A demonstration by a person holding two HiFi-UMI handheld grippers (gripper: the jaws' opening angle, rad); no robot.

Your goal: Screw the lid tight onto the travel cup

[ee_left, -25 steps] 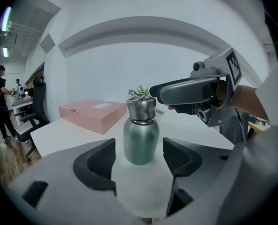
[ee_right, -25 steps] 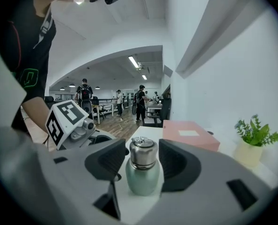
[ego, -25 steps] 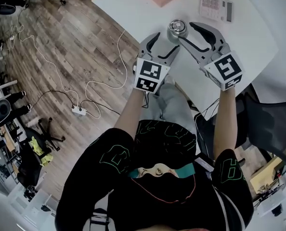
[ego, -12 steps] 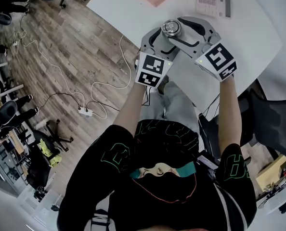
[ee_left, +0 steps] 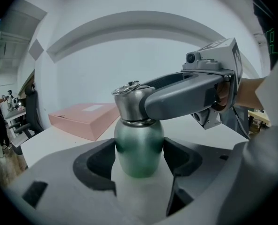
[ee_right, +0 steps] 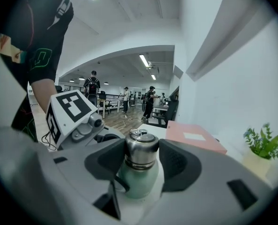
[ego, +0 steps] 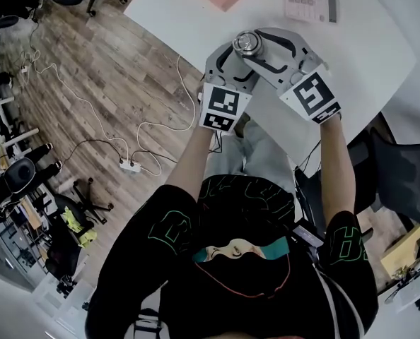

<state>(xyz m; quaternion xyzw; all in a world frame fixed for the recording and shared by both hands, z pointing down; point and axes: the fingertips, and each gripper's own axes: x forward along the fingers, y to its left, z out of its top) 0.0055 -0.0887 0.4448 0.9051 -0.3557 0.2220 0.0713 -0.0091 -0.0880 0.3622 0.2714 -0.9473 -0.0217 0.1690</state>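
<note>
The cup point(ee_left: 139, 149) is a small green metal flask that stands upright on the white table point(ego: 365, 55), near the edge closest to the person. Its steel lid point(ee_left: 129, 102) sits on the neck, level, with a small ring on top.

The left gripper point(ee_left: 139, 156) is clamped on the cup's rounded body, one pad on each side. The right gripper point(ee_right: 141, 159) reaches in from the other side, above the left one. Its jaws have just been closing, the lid is between them, and the pads now press on the lid's sides.

By its look the cup is stiff and will not give under the pads. Its smooth painted body and polished lid are likely slippery, so either one may spin in the grip when turning gets hard. The body is best held low at its widest part, and the lid around its straight side wall, not by the ring. If empty, it is probably light and easy to tip.

Beyond the cup lies a flat pink box point(ee_left: 85, 118), and a calculator point(ego: 309, 2) lies past the cup, well apart from it.
</note>
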